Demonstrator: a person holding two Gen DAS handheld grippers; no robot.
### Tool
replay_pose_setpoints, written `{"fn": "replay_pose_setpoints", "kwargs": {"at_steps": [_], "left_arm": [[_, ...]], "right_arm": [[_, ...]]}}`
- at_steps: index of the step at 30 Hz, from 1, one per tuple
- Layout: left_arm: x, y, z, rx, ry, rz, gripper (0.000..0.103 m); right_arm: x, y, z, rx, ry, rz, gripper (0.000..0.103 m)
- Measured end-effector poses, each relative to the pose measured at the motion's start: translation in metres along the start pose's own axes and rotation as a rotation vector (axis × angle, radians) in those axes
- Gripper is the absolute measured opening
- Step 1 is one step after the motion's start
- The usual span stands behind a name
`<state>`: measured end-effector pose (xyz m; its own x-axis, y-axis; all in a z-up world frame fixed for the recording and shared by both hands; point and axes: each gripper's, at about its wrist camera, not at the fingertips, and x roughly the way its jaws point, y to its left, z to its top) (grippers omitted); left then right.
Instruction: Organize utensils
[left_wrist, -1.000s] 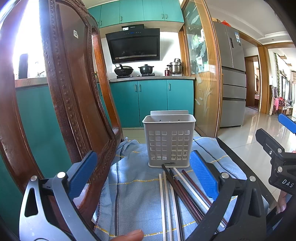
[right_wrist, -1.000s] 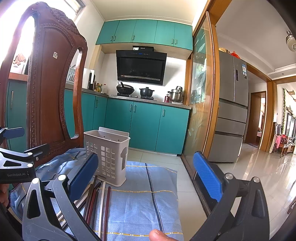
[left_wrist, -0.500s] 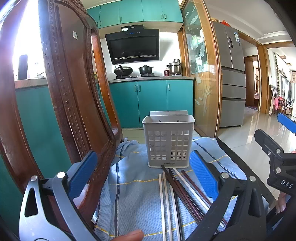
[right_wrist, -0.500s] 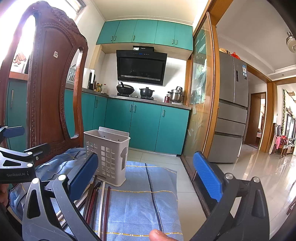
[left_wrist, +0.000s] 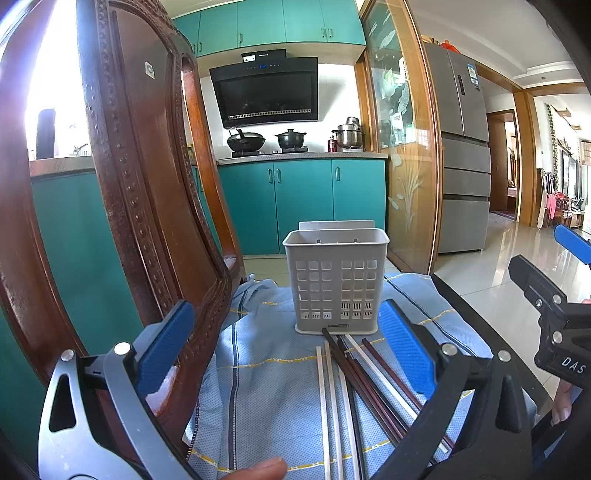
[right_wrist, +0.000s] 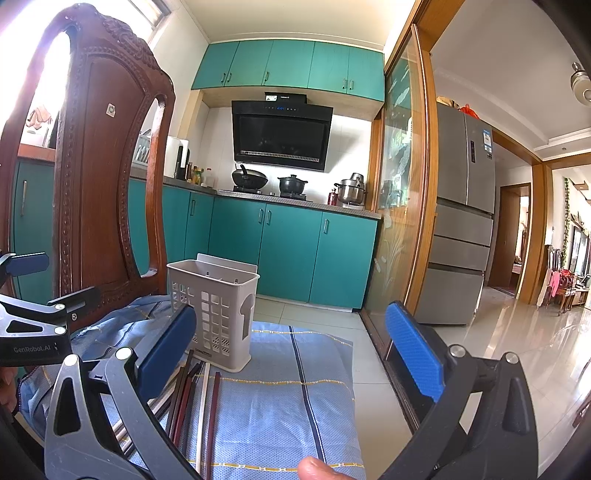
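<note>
Both views set low and close over the blue cloth (left_wrist: 273, 387), facing the teal kitchen cabinets (right_wrist: 295, 254). Left wrist view looking squarely at the white holder (left_wrist: 336, 288), hard beside the wooden chair back (left_wrist: 140, 192); right wrist view placed further right, seeing holder (right_wrist: 218, 314) at an angle. Shared: holder, chopsticks (left_wrist: 354, 384), cloth, chair, stove.

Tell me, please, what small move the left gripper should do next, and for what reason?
Probably lower the left gripper toward the chopsticks and close on one. Both grippers are open and hold nothing, the chopsticks lie loose on the blue cloth right between its fingers, and the white holder behind them looks empty.
</note>
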<state>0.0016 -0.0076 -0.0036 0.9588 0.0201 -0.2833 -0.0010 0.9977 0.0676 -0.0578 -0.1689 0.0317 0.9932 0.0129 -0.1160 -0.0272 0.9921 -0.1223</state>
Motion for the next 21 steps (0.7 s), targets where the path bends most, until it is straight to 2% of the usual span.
{"fn": "replay_pose_setpoints", "kwargs": {"at_steps": [21], "left_arm": [[-0.0008,-0.0044,-0.0014,0.017,-0.001,-0.004,0.100]], "right_arm": [[-0.0025,-0.0010,-0.0007,-0.008,-0.004,-0.010,0.100]]}}
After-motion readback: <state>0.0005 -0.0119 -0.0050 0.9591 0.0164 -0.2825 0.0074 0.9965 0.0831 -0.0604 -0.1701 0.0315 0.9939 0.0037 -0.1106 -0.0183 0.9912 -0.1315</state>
